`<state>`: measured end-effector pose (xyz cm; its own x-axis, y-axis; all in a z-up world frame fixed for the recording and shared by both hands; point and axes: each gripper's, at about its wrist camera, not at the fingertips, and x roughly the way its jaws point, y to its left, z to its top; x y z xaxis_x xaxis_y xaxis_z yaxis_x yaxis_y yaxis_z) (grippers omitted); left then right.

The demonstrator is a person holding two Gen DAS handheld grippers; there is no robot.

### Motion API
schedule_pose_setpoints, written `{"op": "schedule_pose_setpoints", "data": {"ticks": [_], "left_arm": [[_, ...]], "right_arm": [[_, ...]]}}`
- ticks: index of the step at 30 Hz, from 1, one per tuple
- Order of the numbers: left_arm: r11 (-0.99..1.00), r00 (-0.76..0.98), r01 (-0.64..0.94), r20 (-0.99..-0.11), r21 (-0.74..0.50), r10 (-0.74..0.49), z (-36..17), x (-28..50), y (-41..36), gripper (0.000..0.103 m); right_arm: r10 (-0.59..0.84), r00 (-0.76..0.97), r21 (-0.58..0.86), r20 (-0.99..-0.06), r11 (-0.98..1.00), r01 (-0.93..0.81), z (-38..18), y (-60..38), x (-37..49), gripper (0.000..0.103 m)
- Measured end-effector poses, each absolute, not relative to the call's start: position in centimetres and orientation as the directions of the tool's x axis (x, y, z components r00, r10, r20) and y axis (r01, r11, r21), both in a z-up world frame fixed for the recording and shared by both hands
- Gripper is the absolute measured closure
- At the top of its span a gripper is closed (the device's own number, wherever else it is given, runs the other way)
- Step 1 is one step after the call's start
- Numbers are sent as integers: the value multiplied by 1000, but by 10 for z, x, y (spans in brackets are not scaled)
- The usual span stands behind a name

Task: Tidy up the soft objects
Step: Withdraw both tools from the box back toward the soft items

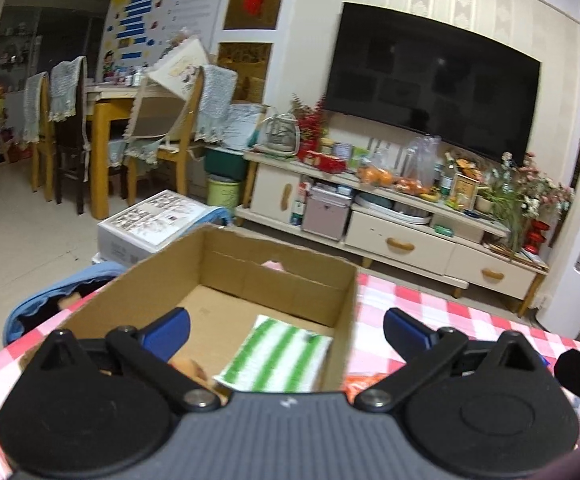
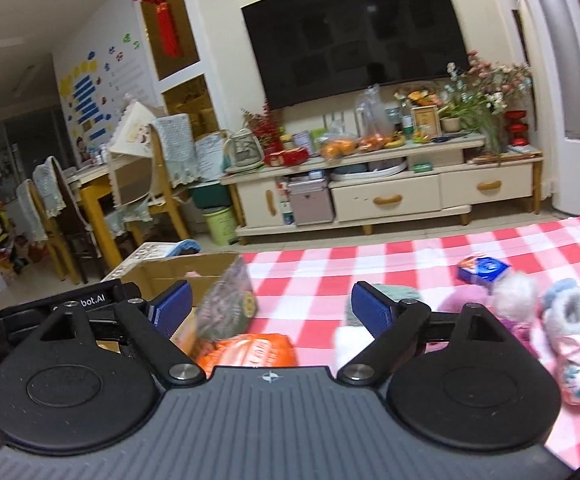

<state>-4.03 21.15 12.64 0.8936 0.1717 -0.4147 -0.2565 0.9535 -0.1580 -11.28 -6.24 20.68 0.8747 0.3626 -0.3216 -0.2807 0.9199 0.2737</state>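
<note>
An open cardboard box point(image 1: 341, 300) stands on the red-and-white checked tablecloth point(image 1: 429, 304). A green-and-white striped cloth point(image 1: 278, 360) lies flat on its floor. My left gripper point(image 1: 286, 320) is open above the box's near edge, with nothing between its fingers. My right gripper point(image 2: 270, 296) is open over the cloth just right of the box point(image 2: 162, 272), also empty. A blurred grey mottled soft thing point(image 2: 226, 308) is at the box's right edge. An orange packet point(image 2: 250, 350) lies below the right gripper. Fluffy booties point(image 2: 569, 320) and a pink plush point(image 2: 469, 300) lie to the right.
A blue packet point(image 2: 483, 268) lies farther back on the tablecloth point(image 2: 369, 256). A blue fabric thing point(image 1: 50, 300) hangs off the table's left edge. Beyond it are a white carton point(image 1: 154, 224) on the floor, a TV stand point(image 1: 401, 240) and dining chairs point(image 1: 162, 136).
</note>
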Motion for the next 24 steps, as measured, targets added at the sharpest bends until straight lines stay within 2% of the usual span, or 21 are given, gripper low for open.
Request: {"op": "schedule_pose_setpoints", "data": {"ticks": [10, 24], "left_arm": [[979, 920, -151, -383, -139, 87, 126, -46, 177, 1], [995, 920, -13, -392, -102, -28, 117, -52, 124, 1]], "right_arm": [[244, 927, 216, -284, 958, -186, 202, -89, -125, 0], [115, 948, 207, -297, 977, -53, 186, -134, -137, 0]]}}
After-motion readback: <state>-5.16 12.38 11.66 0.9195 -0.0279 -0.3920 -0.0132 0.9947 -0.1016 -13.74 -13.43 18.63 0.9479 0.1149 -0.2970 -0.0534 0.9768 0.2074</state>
